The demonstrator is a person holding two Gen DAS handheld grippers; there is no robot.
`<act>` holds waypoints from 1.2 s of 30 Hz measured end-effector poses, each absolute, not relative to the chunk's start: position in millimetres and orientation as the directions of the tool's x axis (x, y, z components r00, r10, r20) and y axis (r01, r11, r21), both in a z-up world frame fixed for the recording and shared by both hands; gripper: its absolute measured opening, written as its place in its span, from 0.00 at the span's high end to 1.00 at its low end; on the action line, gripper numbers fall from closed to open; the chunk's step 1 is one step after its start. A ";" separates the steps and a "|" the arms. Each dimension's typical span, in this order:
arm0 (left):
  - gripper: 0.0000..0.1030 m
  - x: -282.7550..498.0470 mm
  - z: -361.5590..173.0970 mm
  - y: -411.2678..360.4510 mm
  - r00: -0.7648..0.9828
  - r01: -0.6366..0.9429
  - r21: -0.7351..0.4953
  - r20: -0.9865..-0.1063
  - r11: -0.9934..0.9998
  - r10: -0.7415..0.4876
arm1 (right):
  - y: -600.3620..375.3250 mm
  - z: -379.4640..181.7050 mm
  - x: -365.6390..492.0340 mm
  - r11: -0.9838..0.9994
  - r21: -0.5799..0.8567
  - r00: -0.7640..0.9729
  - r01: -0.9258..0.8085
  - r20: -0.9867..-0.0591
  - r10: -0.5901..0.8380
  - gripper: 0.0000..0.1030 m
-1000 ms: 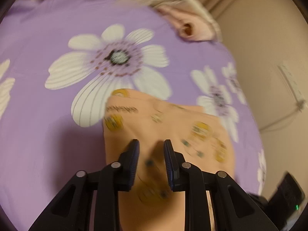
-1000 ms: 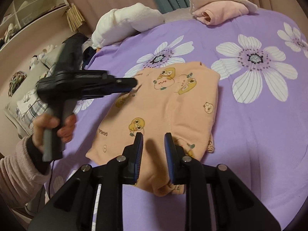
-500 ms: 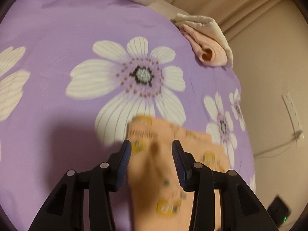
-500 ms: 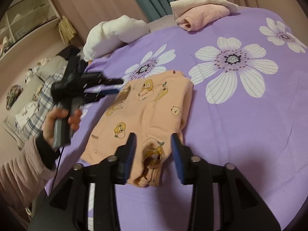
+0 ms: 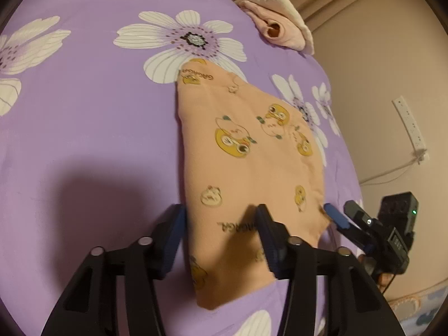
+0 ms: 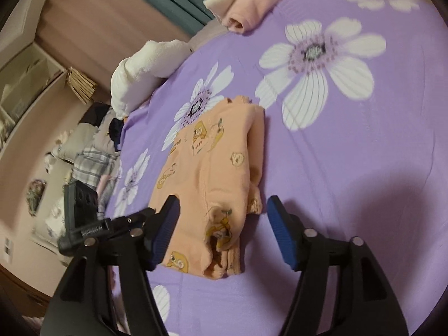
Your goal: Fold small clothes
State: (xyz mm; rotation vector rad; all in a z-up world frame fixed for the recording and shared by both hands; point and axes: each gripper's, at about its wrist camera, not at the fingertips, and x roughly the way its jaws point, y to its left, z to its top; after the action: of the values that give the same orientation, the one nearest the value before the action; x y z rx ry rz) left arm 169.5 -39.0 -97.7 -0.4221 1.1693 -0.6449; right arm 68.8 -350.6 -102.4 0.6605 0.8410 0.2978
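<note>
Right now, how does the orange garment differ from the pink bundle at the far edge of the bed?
The orange garment lies flat, folded into a rough rectangle; the pink bundle is rolled into a lump with an open end showing. The orange garment carries yellow cartoon prints; the pink bundle looks plain, with a cream piece against it. The orange garment sits between the open right gripper; the pink bundle sits far from it. Both rest on the purple sheet.

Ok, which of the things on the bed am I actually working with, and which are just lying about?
In the job:
- orange garment, folded on the purple bedspread
- left tool, open
- right tool, open

Lying about:
- pink and cream bundle at the far edge
- white towel
- plaid cloth beside the bed
</note>
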 end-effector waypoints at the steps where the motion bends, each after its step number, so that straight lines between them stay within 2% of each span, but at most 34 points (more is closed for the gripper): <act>1: 0.49 168.5 -97.5 -39.1 0.244 0.246 -0.619 -0.706 0.746 -0.665 | -350.4 -103.5 67.9 0.758 0.653 0.634 0.012 -0.591 0.499 0.31; 13: 0.49 175.1 -103.4 -43.0 0.241 0.248 -0.625 -0.700 0.740 -0.672 | -345.8 -118.8 86.9 0.745 0.666 0.581 0.033 -0.620 0.528 0.29; 31: 0.44 199.3 -107.2 -60.2 0.238 0.263 -0.639 -0.683 0.723 -0.690 | -322.5 -124.4 125.7 0.765 0.643 0.545 -0.042 -0.627 0.557 0.28; 34: 0.44 202.1 -108.2 -62.1 0.237 0.258 -0.645 -0.680 0.720 -0.694 | -314.0 -123.2 131.6 0.787 0.614 0.547 -0.060 -0.639 0.541 0.33; 36: 0.44 203.5 -108.4 -63.5 0.238 0.255 -0.647 -0.678 0.718 -0.695 | -306.4 -122.7 134.6 0.806 0.588 0.550 -0.072 -0.651 0.524 0.41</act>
State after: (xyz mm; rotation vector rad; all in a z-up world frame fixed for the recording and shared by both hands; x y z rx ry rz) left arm 203.5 -63.5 -108.4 -0.4504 1.1589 -0.6820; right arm 134.6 -306.4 -122.7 0.5418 0.9303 0.3735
